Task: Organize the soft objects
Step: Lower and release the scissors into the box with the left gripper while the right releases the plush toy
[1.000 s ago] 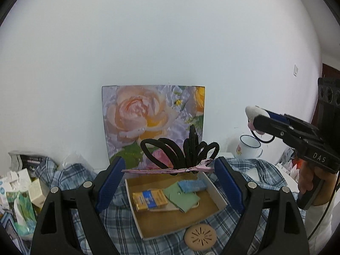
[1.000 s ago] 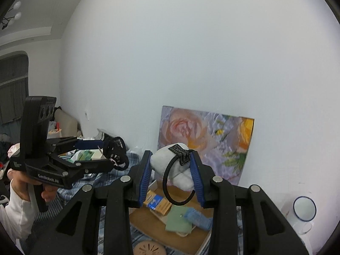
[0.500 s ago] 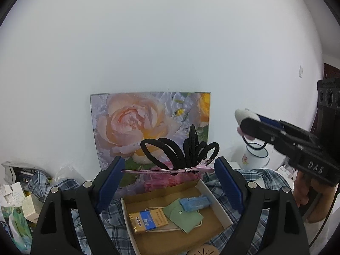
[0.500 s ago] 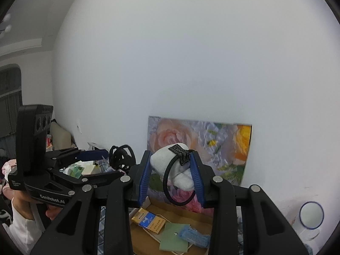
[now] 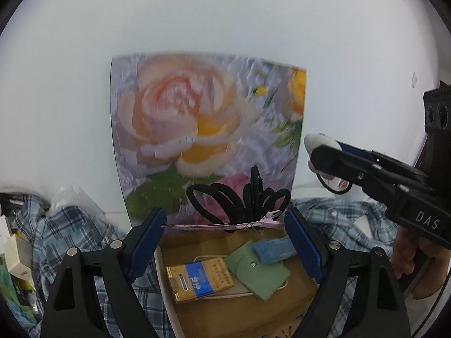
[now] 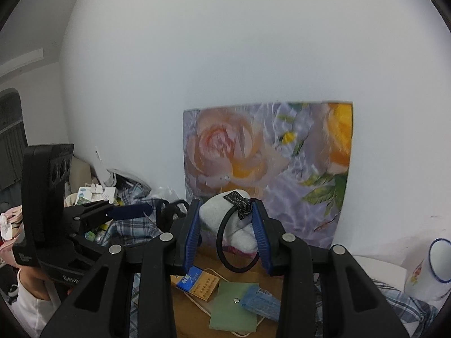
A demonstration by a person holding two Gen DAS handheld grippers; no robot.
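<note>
My left gripper point(image 5: 224, 226) is shut on a pink hair clip point(image 5: 222, 226) strung with several black hair ties point(image 5: 239, 200), held above a shallow cardboard box point(image 5: 225, 314). The box holds a yellow-blue packet point(image 5: 198, 280), a green pouch point(image 5: 258, 271) and a blue item point(image 5: 272, 250). My right gripper point(image 6: 227, 235) is shut on a white plush hair tie point(image 6: 225, 219) with a black elastic loop, held over the same box point(image 6: 270, 276). The right gripper also shows in the left wrist view point(image 5: 332, 160), and the left one shows at the left of the right wrist view point(image 6: 135, 211).
A flower picture point(image 5: 207, 140) leans on the white wall behind the box. A blue checked cloth point(image 5: 67, 231) covers the table. Small boxes and clutter point(image 5: 14, 256) lie at the left. A white enamel mug point(image 6: 431, 270) stands at the right.
Both grippers have moved closer to the flower picture and the box, keeping their hair items. The picture fills more of both views, and the box sits lower in the frames.
</note>
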